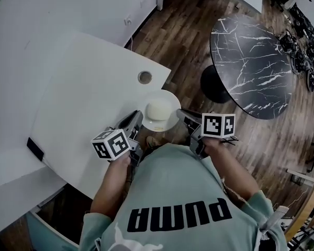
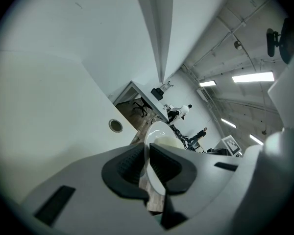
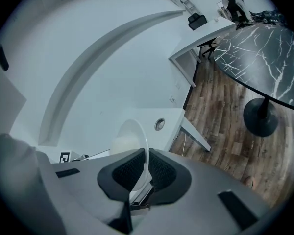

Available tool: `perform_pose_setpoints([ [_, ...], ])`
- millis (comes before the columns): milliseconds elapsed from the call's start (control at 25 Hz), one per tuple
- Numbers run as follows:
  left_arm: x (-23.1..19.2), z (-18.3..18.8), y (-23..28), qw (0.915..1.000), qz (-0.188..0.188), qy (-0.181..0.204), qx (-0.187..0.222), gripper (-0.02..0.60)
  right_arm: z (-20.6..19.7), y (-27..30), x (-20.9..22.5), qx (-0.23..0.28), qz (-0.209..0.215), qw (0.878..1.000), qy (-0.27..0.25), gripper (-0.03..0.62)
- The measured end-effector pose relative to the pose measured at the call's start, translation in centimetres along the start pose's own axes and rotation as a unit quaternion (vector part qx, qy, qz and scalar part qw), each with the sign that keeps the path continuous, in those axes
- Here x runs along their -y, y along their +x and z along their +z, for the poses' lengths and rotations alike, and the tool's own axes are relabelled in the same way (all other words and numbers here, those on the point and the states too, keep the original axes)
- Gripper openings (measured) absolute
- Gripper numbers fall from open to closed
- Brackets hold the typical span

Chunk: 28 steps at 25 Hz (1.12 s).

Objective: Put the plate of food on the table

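Round white ceramic plate [image 1: 172,104] w/ pale mound of food [image 1: 158,110] is not yet on any surface. It is held at centre of head view betw. both grippers, over the near corner of the flat white bench [image 1: 94,88]. Right part of plate appears to hang out over the brown wood-plank floor [image 1: 188,35].

Left gripper [image 1: 136,120]: jaws narrow, dark pads pinched on plate's left rim. Right gripper [image 1: 184,114]: same, jaws narrow on the opposite rim. Both gripper views show only the thin edge betw. the pads, so not much bite.

Risks, as judged:
- Two-point hold on opposite rims lets plate swing about the line betw. the grips. Any roll mismatch of the hands → tilt, food slides off.
- Hands spreading or squeezing inward → rim slips from a pad or gets levered. Glazed edge prob. slick.
- Set down where it is now → plate straddles bench corner and could tip to floor. Needs to go further in, toward upper left of frame.
- Round cable hole [image 1: 144,77] in bench sits just beyond plate. Plate base landing on it → wobble.
- Low approach → underside clips bench edge.
- Target unclear: round black white-veined bench [image 1: 251,61] at upper right is well apart. Longer carry = more chance of all the above.
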State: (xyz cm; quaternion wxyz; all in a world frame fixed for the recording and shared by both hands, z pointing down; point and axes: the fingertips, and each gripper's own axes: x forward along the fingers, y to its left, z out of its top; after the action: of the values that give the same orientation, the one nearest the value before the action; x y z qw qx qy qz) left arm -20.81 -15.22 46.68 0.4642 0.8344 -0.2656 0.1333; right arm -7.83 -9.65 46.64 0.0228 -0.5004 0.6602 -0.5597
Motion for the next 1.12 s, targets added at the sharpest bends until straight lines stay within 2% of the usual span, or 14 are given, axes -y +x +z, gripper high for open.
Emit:
perform_pose_setpoints([
  [560,6.4,-2.3,5.6,0.9986,-0.014,0.037,-0.035,0.040,1.5,-6.7,5.4,0.048,-0.002,0.998,0.037,0.035],
  [1120,14.2,-6.6,11.8,0.9949,-0.020,0.069,-0.071,0.040,2.6,-15.4,11.8,0.098,0.007,0.992,0.076,0.034],
])
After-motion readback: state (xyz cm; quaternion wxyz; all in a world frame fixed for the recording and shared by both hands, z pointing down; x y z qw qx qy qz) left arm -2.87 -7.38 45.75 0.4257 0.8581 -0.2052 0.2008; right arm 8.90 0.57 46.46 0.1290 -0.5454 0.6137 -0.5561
